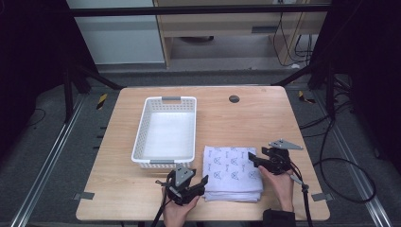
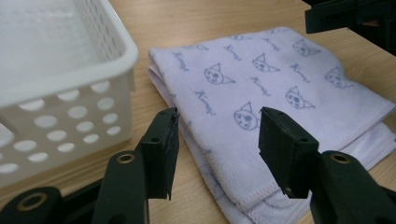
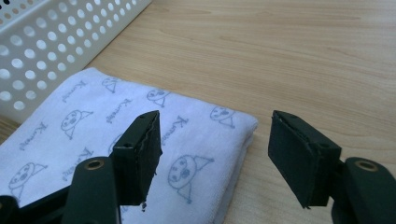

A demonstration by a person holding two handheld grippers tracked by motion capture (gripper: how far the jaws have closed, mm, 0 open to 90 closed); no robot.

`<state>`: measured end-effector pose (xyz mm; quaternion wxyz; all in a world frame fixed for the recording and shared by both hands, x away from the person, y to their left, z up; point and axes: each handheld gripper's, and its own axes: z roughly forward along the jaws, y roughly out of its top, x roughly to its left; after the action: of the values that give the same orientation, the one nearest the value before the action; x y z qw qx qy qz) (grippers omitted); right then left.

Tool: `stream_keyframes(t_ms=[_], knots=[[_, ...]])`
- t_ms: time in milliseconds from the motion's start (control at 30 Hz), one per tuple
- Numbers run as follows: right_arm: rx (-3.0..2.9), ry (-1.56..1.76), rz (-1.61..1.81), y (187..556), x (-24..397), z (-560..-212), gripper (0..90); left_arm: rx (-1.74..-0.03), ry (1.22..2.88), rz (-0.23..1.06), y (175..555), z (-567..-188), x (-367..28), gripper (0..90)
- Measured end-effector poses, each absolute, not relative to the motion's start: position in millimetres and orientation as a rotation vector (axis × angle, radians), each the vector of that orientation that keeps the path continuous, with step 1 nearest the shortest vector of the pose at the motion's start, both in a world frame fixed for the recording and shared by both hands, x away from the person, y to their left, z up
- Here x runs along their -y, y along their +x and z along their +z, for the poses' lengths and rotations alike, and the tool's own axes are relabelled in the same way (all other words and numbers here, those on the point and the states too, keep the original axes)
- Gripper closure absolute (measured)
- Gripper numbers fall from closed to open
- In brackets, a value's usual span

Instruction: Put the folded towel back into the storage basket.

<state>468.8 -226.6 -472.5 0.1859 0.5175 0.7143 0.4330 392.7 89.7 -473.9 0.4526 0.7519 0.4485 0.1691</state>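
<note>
- At the near edge of the wooden table, I see a folded white towel printed with small cat faces, lying flat just beside the near right corner of an empty white perforated basket.
- The left gripper, held in the person's left hand, sits at the towel's near left corner; in its own view the jaws stand apart, straddling that folded edge (towel, basket) without pressing it.
- The right gripper, in the right hand, hangs over the towel's right side; in its own view the jaws gape wide around the towel's far corner, nothing clamped.
- A cable trails off the table's right side from that gripper.
- A small dark round disc sits near the table's far edge.
</note>
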Motion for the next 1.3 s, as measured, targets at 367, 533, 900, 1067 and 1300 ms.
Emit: stream_keyframes(t_ms=[367,533,900,1067,1300], knots=[[-2.037,1.495,1.196,471.6,224.5,-486.1,37.1,-1.172,1.917,0.398,403.1,-494.2,-80.1,44.4],[-2.049,1.511,1.187,473.7,225.0,-492.1,37.8,-1.189,1.935,0.385,408.2,-500.5,-78.3,42.0],[-2.066,1.555,1.157,476.6,223.7,-500.4,41.3,-1.206,1.959,0.367,414.0,-503.8,-75.5,36.8],[-2.078,1.565,1.165,477.3,222.3,-503.5,48.9,-1.199,1.965,0.378,412.6,-504.2,-73.4,39.4],[-2.080,1.604,1.231,476.4,223.0,-505.7,60.3,-1.209,1.952,0.297,412.5,-502.4,-70.6,56.8]])
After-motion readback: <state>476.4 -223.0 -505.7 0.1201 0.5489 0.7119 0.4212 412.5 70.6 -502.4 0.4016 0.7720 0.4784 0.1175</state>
